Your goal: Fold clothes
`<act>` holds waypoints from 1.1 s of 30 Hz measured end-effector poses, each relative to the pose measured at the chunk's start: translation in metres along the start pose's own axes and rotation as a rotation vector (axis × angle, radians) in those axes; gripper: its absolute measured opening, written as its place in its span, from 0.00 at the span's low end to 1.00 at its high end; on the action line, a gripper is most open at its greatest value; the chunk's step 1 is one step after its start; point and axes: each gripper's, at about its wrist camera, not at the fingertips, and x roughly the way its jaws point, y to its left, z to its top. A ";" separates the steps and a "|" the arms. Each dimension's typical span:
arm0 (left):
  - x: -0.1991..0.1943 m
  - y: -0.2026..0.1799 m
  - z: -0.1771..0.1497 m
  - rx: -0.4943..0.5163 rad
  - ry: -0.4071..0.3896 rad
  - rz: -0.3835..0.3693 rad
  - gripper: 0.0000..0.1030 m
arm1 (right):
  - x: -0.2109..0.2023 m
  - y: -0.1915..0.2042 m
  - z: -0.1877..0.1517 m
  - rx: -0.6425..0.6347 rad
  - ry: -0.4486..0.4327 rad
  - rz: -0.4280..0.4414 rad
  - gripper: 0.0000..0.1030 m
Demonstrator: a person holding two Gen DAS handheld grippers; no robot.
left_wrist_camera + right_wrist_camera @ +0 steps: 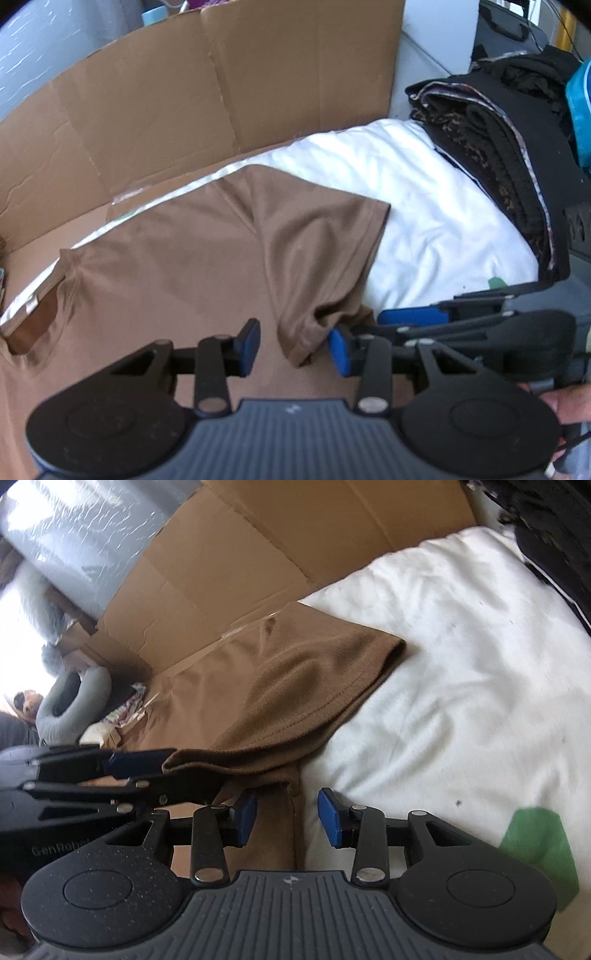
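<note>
Brown T-shirt [192, 236] lies spread over a flattened cardboard sheet [147, 103], its far sleeve [325, 236] draped onto a white cushion [424, 206] that sits to my right. In the left wrist view the neckline [44, 317] shows at the left edge and the sleeve hem hangs in a loose fold just ahead of my left tongs [293, 347].

My left tongs stand wide, both blue pads [250, 345] apart with nothing between them; the sleeve's lower corner sits just beyond the gap, near the right pad (whether it touches, I cannot tell). My right tongs [287, 821] are likewise wide and grip nothing. Through their gap I see the shirt's edge where brown cloth meets the white cushion [461, 657]. The sleeve [325, 686] rises in a soft ridge ahead of them, its stitched hem running toward the cushion.

My two tools are close together: the left one's arm crosses the right wrist view at the left [110, 775], and the right one's arm shows at the right of the left wrist view [480, 325].

A stack of dark folded clothes [498, 155] rests on the far side of the cushion. A green patch [539, 849] lies on the white cloth near my right tongs.
</note>
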 end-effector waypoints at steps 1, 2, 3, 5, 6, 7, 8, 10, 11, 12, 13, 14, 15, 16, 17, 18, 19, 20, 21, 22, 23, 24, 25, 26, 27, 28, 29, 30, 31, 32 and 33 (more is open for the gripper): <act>0.001 0.000 0.001 0.001 -0.003 -0.002 0.36 | 0.000 0.000 0.000 -0.013 -0.002 0.000 0.42; 0.001 0.001 0.003 0.001 -0.007 -0.004 0.36 | 0.001 0.001 0.000 -0.026 -0.003 0.001 0.42; 0.002 0.001 0.004 0.002 -0.010 -0.007 0.34 | 0.001 0.001 0.000 -0.038 -0.005 0.000 0.41; 0.001 0.001 0.006 0.011 -0.016 -0.016 0.28 | 0.001 0.004 -0.001 -0.072 -0.006 -0.010 0.40; 0.001 0.000 0.007 0.016 -0.018 -0.022 0.22 | 0.000 0.005 -0.002 -0.086 -0.006 -0.015 0.39; 0.000 0.001 0.007 0.017 -0.018 -0.027 0.16 | 0.000 0.006 -0.003 -0.092 -0.008 -0.023 0.35; -0.001 0.001 0.008 0.019 -0.018 -0.032 0.14 | -0.001 0.005 -0.003 -0.092 -0.011 -0.032 0.29; -0.004 0.003 0.008 0.010 -0.022 -0.040 0.10 | -0.002 0.000 -0.003 -0.071 -0.012 -0.051 0.17; -0.006 0.005 0.008 0.001 -0.025 -0.043 0.09 | -0.002 -0.004 -0.002 -0.058 -0.012 -0.039 0.17; -0.009 0.007 0.008 -0.012 -0.029 -0.041 0.09 | -0.003 -0.008 -0.002 -0.046 -0.011 -0.026 0.16; -0.012 0.010 0.007 -0.026 -0.033 -0.039 0.08 | -0.003 -0.010 -0.002 -0.045 -0.010 -0.019 0.15; -0.015 0.012 0.007 -0.040 -0.036 -0.037 0.08 | -0.003 -0.010 -0.002 -0.050 -0.010 -0.019 0.15; -0.018 0.015 0.007 -0.055 -0.039 -0.034 0.08 | -0.003 -0.010 -0.002 -0.055 -0.010 -0.019 0.15; -0.021 0.018 0.007 -0.070 -0.041 -0.031 0.07 | -0.004 -0.010 -0.002 -0.056 -0.011 -0.022 0.15; -0.023 0.021 0.006 -0.086 -0.044 -0.028 0.07 | -0.004 -0.010 -0.003 -0.055 -0.013 -0.024 0.14; -0.026 0.024 0.006 -0.103 -0.044 -0.028 0.07 | -0.004 -0.010 -0.003 -0.054 -0.016 -0.025 0.14; -0.028 0.026 0.005 -0.118 -0.043 -0.030 0.07 | -0.004 -0.010 -0.004 -0.052 -0.018 -0.025 0.14; -0.030 0.029 0.004 -0.137 -0.041 -0.033 0.07 | -0.004 -0.010 -0.004 -0.053 -0.019 -0.026 0.14; -0.032 0.032 0.003 -0.153 -0.040 -0.034 0.07 | -0.005 -0.009 -0.004 -0.054 -0.020 -0.027 0.14; -0.033 0.034 0.001 -0.169 -0.037 -0.034 0.07 | -0.005 -0.009 -0.004 -0.055 -0.020 -0.028 0.14; -0.035 0.035 -0.001 -0.186 -0.035 -0.035 0.07 | -0.004 -0.009 -0.003 -0.057 -0.019 -0.029 0.14; -0.036 0.037 -0.003 -0.207 -0.030 -0.036 0.07 | -0.004 -0.008 -0.003 -0.058 -0.017 -0.029 0.14; -0.036 0.039 -0.006 -0.234 -0.023 -0.037 0.07 | -0.004 -0.009 -0.003 -0.057 -0.017 -0.027 0.14; -0.036 0.041 -0.010 -0.264 -0.016 -0.035 0.07 | -0.004 -0.009 -0.002 -0.056 -0.016 -0.026 0.14; -0.036 0.042 -0.014 -0.293 -0.008 -0.034 0.06 | -0.005 -0.010 -0.002 -0.055 -0.016 -0.025 0.14; -0.035 0.043 -0.017 -0.319 -0.001 -0.035 0.06 | -0.005 -0.010 -0.002 -0.054 -0.016 -0.024 0.14; -0.034 0.044 -0.021 -0.343 0.006 -0.036 0.06 | -0.005 -0.010 -0.002 -0.054 -0.017 -0.025 0.14; -0.033 0.044 -0.024 -0.361 0.012 -0.037 0.06 | -0.004 -0.010 -0.002 -0.055 -0.017 -0.025 0.14; -0.031 0.044 -0.028 -0.378 0.018 -0.038 0.06 | -0.004 -0.009 -0.002 -0.055 -0.017 -0.025 0.14; -0.030 0.045 -0.031 -0.395 0.024 -0.039 0.06 | -0.004 -0.010 -0.002 -0.054 -0.017 -0.024 0.14; -0.029 0.045 -0.034 -0.407 0.029 -0.039 0.06 | -0.004 -0.010 -0.002 -0.053 -0.017 -0.023 0.14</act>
